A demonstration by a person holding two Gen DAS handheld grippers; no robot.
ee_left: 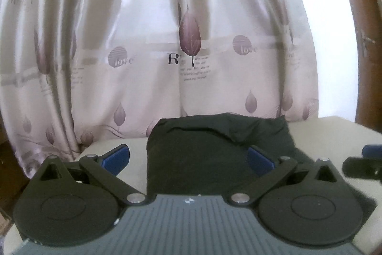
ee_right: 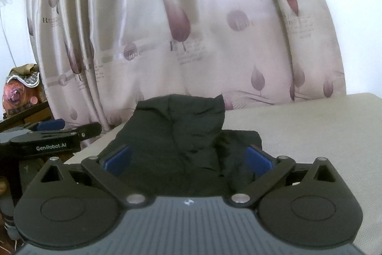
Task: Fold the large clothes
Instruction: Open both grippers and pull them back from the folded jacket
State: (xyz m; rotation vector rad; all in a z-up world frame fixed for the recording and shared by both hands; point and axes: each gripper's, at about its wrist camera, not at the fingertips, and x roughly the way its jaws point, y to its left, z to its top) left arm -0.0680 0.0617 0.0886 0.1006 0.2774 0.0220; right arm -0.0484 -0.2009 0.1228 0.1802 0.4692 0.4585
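We see the black garment (ee_left: 214, 147) lying in a folded heap on the beige bed surface (ee_right: 310, 130), in front of the leaf-print curtain (ee_left: 167, 40). Its long axis seems to run away from us toward the curtain, though the crumpled far end blurs this. Our left gripper (ee_left: 188, 158) and right gripper (ee_right: 188, 158) both stand spread wide, holding nothing, their blue pads (ee_right: 118, 157) flanking the cloth.

black garment (ee_left: 214, 147), leaf-print cream curtain (ee_left: 143, 40)
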